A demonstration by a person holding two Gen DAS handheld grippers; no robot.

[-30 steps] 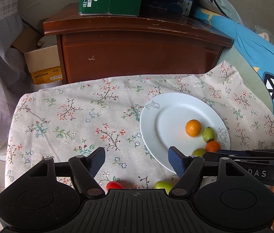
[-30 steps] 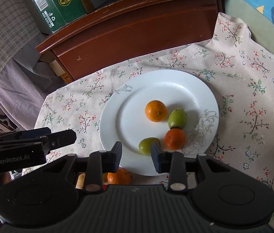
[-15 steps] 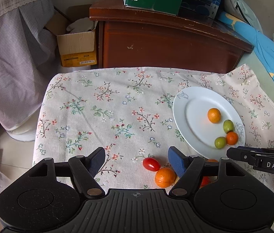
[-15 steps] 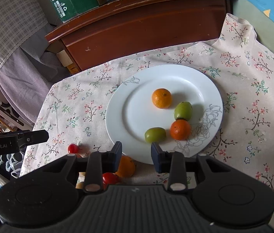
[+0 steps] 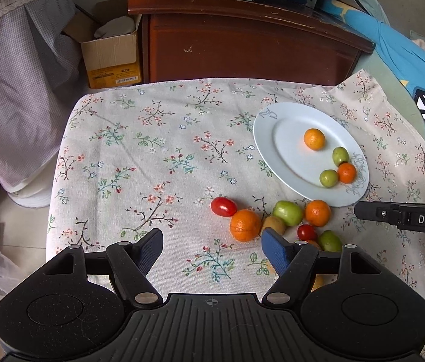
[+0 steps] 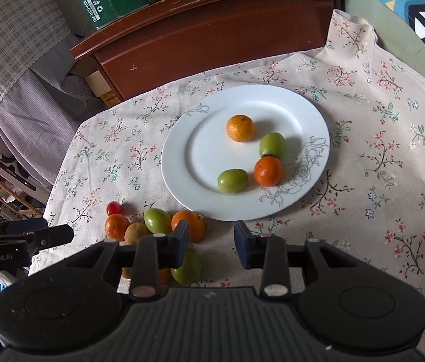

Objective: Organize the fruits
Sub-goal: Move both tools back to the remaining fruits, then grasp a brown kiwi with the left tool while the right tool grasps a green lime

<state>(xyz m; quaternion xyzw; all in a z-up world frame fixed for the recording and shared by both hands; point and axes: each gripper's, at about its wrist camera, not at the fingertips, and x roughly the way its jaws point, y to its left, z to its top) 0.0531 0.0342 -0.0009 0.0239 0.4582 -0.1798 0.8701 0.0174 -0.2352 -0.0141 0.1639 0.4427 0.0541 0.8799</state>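
Hovering over the floral tablecloth (image 5: 158,157), the left gripper (image 5: 212,249) is standing with its jaws wide apart and empty, while the right gripper (image 6: 211,242) is holding its jaws narrowly apart with nothing between them, just short of the white plate (image 6: 182,163). Four fruits are already lying on that plate, and the loose pile beside its near rim, among it a cherry tomato (image 5: 223,206), an orange (image 5: 245,225) and a green fruit (image 5: 287,212), is waiting on the cloth. By the look of it a fresh pick is being lined up, calling for a jaw-wide drop around one fruit without nudging its touching neighbours.
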